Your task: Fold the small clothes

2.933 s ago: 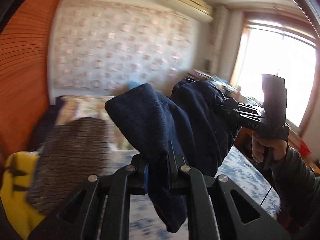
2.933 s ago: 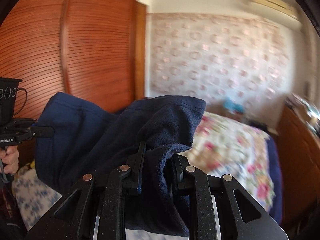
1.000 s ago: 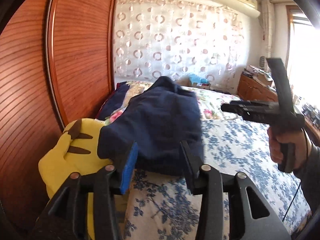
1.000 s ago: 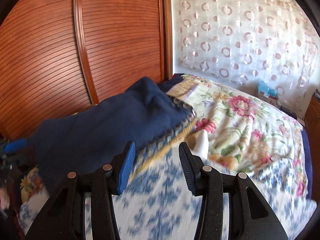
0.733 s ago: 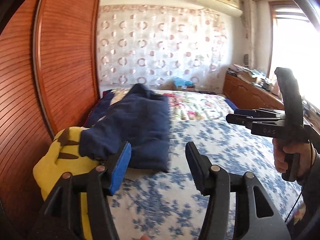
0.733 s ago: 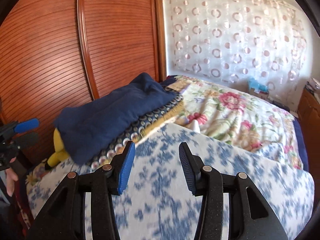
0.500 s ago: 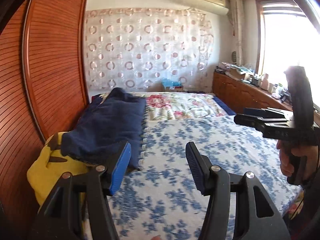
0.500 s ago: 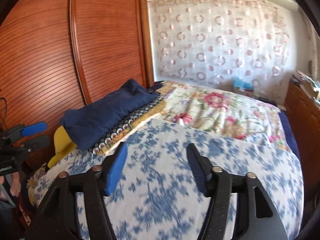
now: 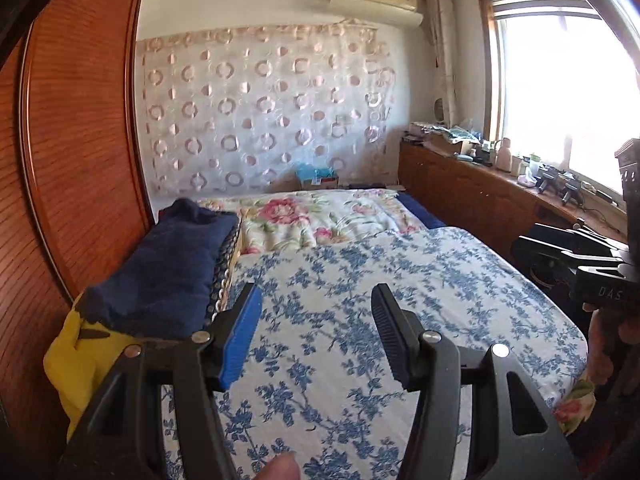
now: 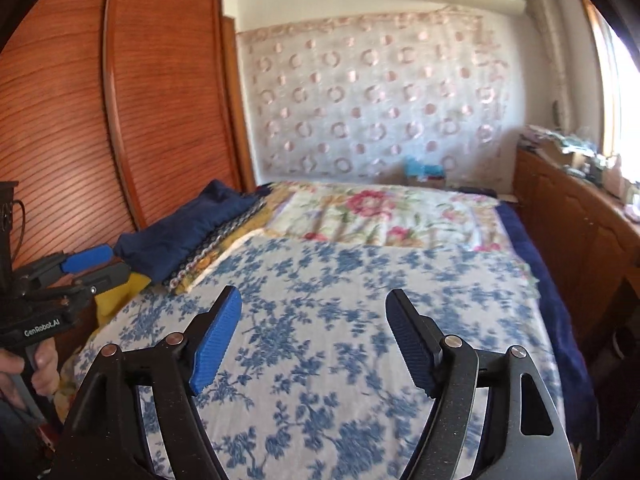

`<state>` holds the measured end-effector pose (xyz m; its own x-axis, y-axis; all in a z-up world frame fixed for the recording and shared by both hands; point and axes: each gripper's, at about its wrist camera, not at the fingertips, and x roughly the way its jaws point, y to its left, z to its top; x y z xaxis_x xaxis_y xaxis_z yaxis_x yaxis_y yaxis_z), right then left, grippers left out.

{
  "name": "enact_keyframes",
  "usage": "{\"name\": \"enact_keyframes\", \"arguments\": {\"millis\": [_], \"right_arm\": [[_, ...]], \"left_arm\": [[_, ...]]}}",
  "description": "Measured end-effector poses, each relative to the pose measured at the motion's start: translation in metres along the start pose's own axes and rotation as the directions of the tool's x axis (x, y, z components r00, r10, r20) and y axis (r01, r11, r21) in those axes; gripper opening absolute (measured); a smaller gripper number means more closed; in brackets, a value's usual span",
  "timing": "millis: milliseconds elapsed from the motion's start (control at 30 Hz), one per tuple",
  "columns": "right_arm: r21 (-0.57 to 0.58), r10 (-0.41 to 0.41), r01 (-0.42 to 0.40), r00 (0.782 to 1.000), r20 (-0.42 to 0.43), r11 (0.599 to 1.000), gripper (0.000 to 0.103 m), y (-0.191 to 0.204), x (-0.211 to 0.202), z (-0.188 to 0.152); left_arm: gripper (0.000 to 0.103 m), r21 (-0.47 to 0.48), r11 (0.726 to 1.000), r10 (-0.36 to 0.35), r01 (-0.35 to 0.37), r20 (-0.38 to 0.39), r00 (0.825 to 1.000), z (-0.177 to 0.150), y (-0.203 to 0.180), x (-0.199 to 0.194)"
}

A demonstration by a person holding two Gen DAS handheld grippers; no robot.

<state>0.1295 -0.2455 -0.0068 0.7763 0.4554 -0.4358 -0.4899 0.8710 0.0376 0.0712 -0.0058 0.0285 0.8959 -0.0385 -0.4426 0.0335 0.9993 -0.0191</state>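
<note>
A folded navy garment (image 9: 168, 268) (image 10: 184, 232) lies on a patterned cushion at the left edge of the bed, next to the wardrobe. My left gripper (image 9: 316, 292) hovers open over the blue-flowered sheet, right of the garment, with nothing between its pads. The right wrist view shows it at the far left (image 10: 100, 266), held by a hand. My right gripper (image 10: 313, 292) is empty above the middle of the sheet and its jaws are opening. It also shows at the right edge of the left wrist view (image 9: 524, 246).
A yellow plush toy (image 9: 80, 356) sits under the garment's near end. A rose-patterned quilt (image 9: 320, 220) covers the far half of the bed (image 9: 440, 288). A red-brown wardrobe (image 9: 80, 160) lines the left side. A cluttered wooden counter (image 9: 480, 192) runs under the window.
Both grippers let go of the navy garment, which now rests on the cushion at the left. They have pulled back and to the right, and their jaws stand wider.
</note>
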Motion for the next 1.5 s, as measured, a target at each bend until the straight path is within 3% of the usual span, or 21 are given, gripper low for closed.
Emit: {"name": "enact_keyframes", "arguments": {"millis": [267, 533, 1500], "right_arm": [[0.029, -0.097, 0.095, 0.990, 0.104, 0.995, 0.077, -0.004, -0.053, 0.014], [0.047, -0.107, 0.102, 0.985, 0.138, 0.994, 0.077, -0.005, -0.075, 0.014], [0.046, -0.116, 0.110, 0.983, 0.143, 0.993, 0.077, -0.006, -0.077, 0.012]], "left_arm": [[0.057, -0.013, 1.000, -0.001, 0.001, 0.050, 0.999, 0.025, -0.011, -0.024], [0.057, -0.029, 0.999, 0.024, -0.023, 0.059, 0.998, 0.031, -0.010, -0.037], [0.057, -0.050, 0.998, 0.041, -0.039, 0.040, 0.998, 0.022, -0.003, -0.029]]}}
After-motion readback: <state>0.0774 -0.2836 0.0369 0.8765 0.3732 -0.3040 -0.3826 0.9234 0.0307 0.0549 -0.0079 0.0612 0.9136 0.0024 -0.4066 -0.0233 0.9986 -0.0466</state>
